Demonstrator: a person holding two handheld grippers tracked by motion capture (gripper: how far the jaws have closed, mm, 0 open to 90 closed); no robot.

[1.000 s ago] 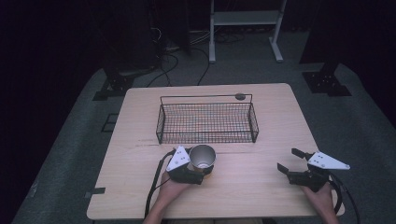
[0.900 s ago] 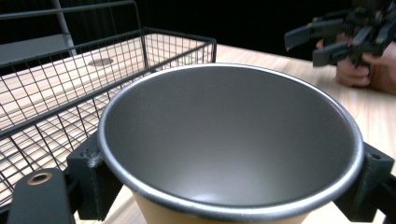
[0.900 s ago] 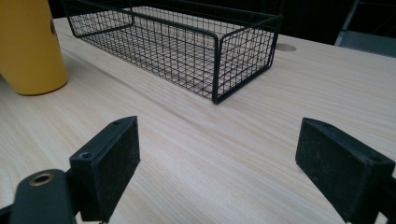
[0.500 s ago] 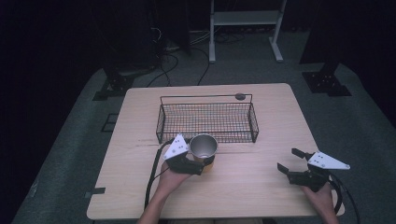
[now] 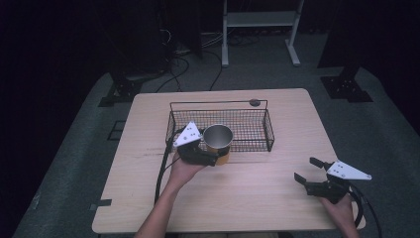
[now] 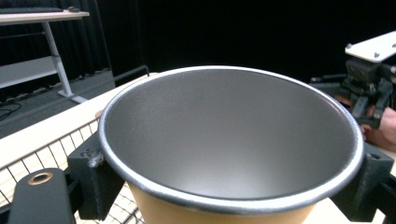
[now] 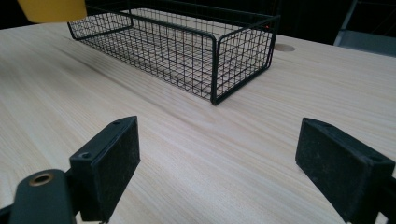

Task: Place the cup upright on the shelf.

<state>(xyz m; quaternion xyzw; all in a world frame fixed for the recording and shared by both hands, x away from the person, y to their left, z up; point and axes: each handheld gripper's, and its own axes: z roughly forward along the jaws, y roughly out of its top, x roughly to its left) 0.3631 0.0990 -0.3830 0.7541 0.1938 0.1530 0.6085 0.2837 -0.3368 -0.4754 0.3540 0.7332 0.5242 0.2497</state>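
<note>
The left gripper (image 5: pixel 210 151) holds a cup (image 5: pixel 218 139) with a grey metal inside and a yellow outer wall, its jaws closed against the cup's two sides just below the rim. In the left gripper view the cup (image 6: pixel 233 140) stands upright with its mouth open to the camera, and nothing lies inside it. From the high view the cup is raised at the near long wall of the wire basket (image 5: pixel 220 106), toward that wall's left end; whether it is over the wall or just short of it cannot be told. The black basket sits on the far half of the tabletop (image 5: pixel 257 198), its long sides parallel to the far edge, and its mesh floor is bare in the right gripper view (image 7: pixel 182 49). A small round dark spot (image 5: pixel 254 102) lies on the wood just beyond the basket's far rim. The right gripper (image 5: pixel 312 171) rests near the tabletop's near right corner, well apart from the basket, its jaws spread wide with nothing between them but bare wood (image 7: pixel 219 154).
</note>
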